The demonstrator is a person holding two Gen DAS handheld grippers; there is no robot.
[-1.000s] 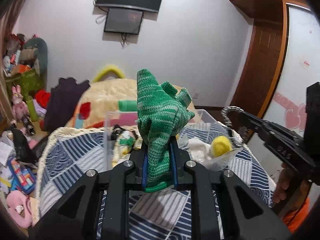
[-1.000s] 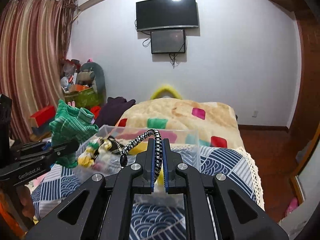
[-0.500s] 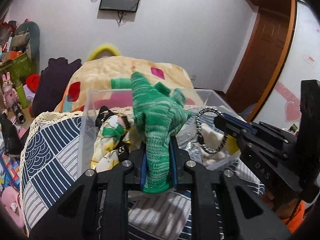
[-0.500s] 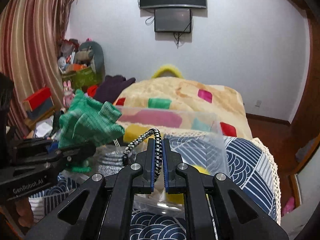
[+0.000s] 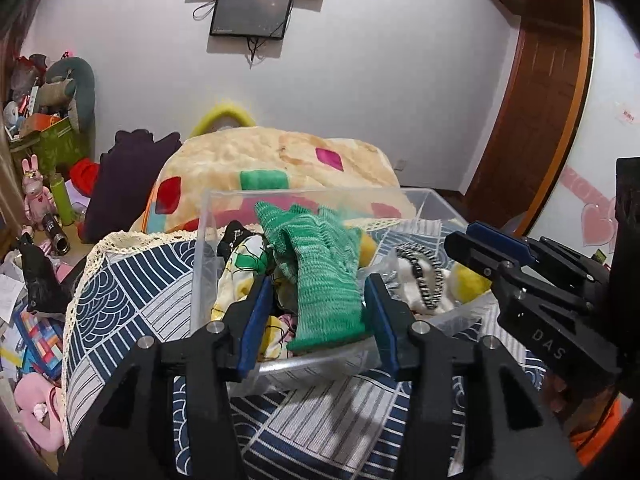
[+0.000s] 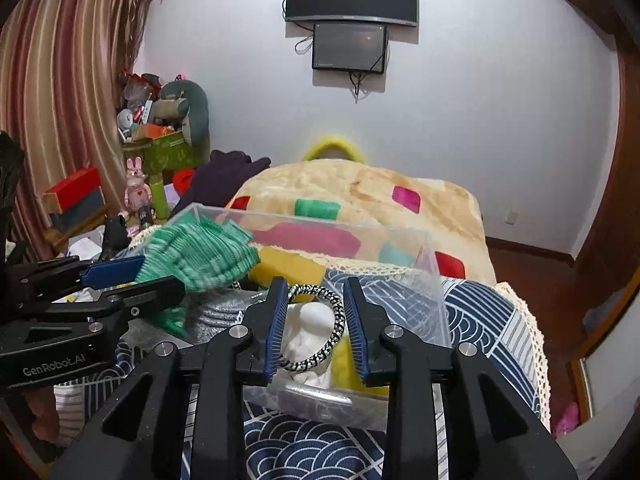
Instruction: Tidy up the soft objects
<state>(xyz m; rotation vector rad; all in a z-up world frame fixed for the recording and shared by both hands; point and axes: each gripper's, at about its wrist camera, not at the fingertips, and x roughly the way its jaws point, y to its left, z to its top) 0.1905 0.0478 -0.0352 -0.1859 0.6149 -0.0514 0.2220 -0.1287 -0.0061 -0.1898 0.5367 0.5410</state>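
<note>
A green knitted glove (image 5: 320,272) hangs between the open jaws of my left gripper (image 5: 318,312), over the clear plastic bin (image 5: 308,368); it looks loose and blurred. It also shows in the right wrist view (image 6: 200,254). A black-and-white braided ring (image 6: 320,328) lies between the open jaws of my right gripper (image 6: 316,328), resting on white and yellow soft things in the bin (image 6: 424,280). The ring also shows in the left wrist view (image 5: 424,276). The right gripper shows at the right of the left wrist view (image 5: 496,248).
The bin holds a yellow sponge (image 6: 288,268), patterned cloth (image 5: 240,272) and other soft items. It stands on a blue patterned cloth (image 5: 132,280) on the bed, with a cream blanket (image 6: 360,188) behind. Toys and boxes (image 6: 152,140) clutter the left side.
Both grippers moved down over the bin and opened. The green glove and the braided ring have been let go into the bin.
</note>
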